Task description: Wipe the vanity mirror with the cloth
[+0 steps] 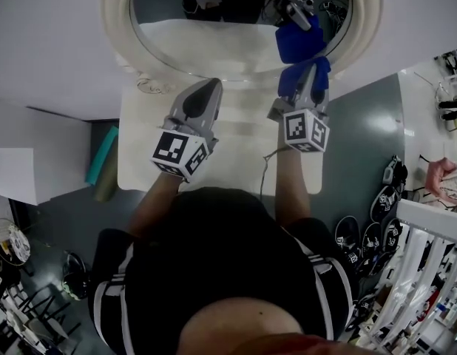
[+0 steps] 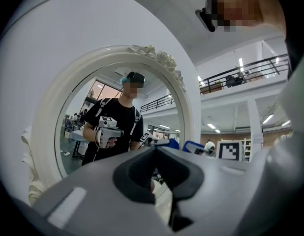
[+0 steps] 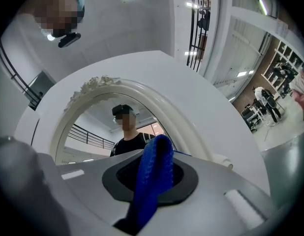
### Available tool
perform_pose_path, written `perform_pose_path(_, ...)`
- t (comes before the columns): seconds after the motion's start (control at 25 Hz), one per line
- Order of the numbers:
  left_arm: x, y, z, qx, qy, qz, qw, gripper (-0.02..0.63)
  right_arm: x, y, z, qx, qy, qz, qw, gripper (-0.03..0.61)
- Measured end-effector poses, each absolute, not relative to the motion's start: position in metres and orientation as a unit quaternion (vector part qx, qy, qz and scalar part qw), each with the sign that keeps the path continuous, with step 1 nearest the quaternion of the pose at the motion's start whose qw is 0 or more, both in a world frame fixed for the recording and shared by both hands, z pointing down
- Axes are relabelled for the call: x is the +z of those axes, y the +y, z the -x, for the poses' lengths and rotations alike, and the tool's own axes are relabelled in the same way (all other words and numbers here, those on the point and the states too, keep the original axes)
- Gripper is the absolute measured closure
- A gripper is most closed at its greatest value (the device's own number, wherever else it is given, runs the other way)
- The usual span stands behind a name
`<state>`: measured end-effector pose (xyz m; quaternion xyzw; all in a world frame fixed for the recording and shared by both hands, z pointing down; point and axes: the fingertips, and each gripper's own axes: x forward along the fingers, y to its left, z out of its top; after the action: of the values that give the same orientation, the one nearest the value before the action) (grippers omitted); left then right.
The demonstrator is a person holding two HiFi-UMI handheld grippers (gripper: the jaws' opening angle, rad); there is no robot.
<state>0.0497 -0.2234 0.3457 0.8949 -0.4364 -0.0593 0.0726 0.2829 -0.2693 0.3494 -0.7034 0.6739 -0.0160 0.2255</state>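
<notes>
The vanity mirror [image 1: 169,6] has a white oval frame [image 1: 117,43] and stands at the far edge of a white table [image 1: 140,154]. My right gripper [image 1: 311,72] is shut on a blue cloth [image 1: 302,76], held at the lower right of the glass, close to the frame. The cloth's reflection shows just above it. In the right gripper view the cloth [image 3: 152,176] sticks up between the jaws in front of the mirror frame [image 3: 157,107]. My left gripper [image 1: 208,87] is shut and empty, pointing at the frame's lower middle. In the left gripper view the glass [image 2: 93,132] is at left.
A teal and an olive roll [image 1: 103,157] lie beside the table's left edge. A thin cable [image 1: 267,161] crosses the tabletop. Dark round items [image 1: 369,235] and a white railing [image 1: 428,257] are on the floor at right. A white box [image 1: 21,172] is at left.
</notes>
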Motion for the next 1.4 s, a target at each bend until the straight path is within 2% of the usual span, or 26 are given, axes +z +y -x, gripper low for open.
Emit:
perform_pose_path(0.28,0.349,-0.231,-0.05,-0.056,-0.435,-0.895,0.085,0.603,0.349,-0.295,-0.291,-0.019,0.661,0.709,0.246,0.538)
perform_pose_path(0.88,0.351,-0.238,-0.035,-0.056,-0.446,-0.889,0.09,0.603,0.32,-0.307,-0.293,0.027,0.635,0.691,0.344,0.538)
perform_pose_path(1.4,0.363,-0.23,-0.022,-0.064,-0.449,-0.886,0.093,0.603,0.288,-0.306,-0.285,0.069,0.657,0.677,0.324,0.538)
